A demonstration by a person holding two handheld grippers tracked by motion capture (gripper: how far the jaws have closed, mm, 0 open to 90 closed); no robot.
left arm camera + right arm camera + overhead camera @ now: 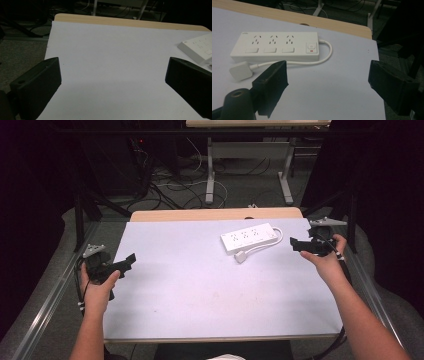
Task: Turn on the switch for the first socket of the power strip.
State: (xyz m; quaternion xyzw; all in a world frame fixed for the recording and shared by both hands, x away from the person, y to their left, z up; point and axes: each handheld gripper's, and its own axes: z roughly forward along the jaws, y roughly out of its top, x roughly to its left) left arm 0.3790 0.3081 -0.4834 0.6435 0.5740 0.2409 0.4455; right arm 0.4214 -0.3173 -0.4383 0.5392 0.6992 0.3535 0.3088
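A white power strip with three sockets and a switch lies flat at the table's far right. Its white cable loops round the switch end and back along the strip's near side to a flat white plug. My right gripper is held in a hand just right of the strip. It is open, its jaws wide apart with nothing between them, and the strip lies ahead to the left. My left gripper hovers at the table's left edge, open and empty. The strip's corner shows far right.
A pale mat covers most of the wooden table. Beyond the far edge, loose cables lie on the floor by the legs of another desk. Dark curtains hang on both sides.
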